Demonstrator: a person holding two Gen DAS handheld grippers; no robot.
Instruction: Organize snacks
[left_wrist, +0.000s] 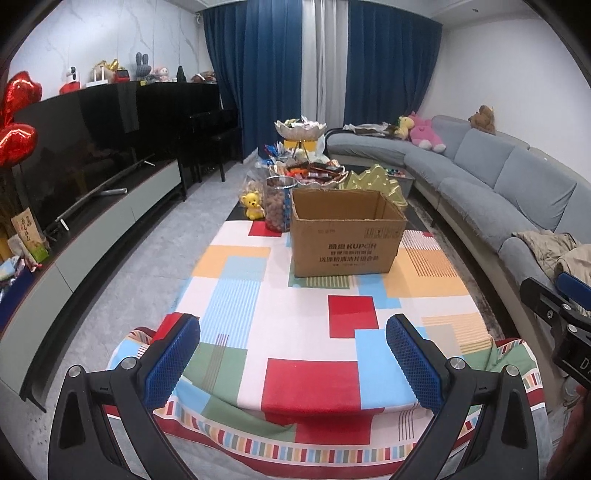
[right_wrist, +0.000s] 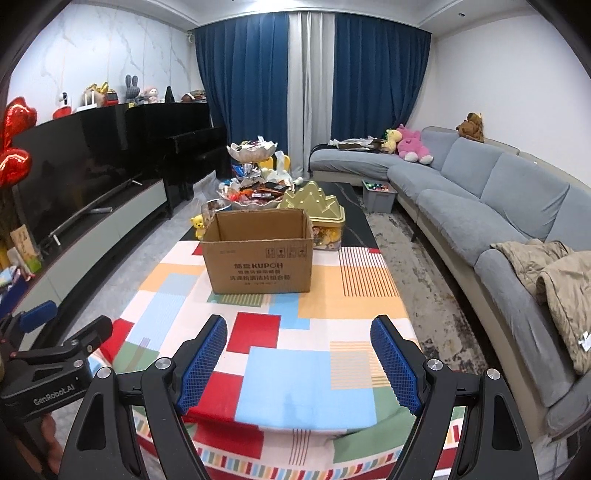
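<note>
Both my grippers hang over the near end of the table's colour-block patchwork cloth (left_wrist: 295, 332), empty — the left gripper (left_wrist: 293, 363) and the right gripper (right_wrist: 299, 363) each with blue pads spread wide on nothing. The heap of wrapped snacks in the scalloped bowl (right_wrist: 253, 195) lies straight ahead at the far end, behind the open brown cardboard box (right_wrist: 258, 254). I judge the reach runs forward along the table's length; the box stands between fingers and snacks, neither hand clearly nearer.
</note>
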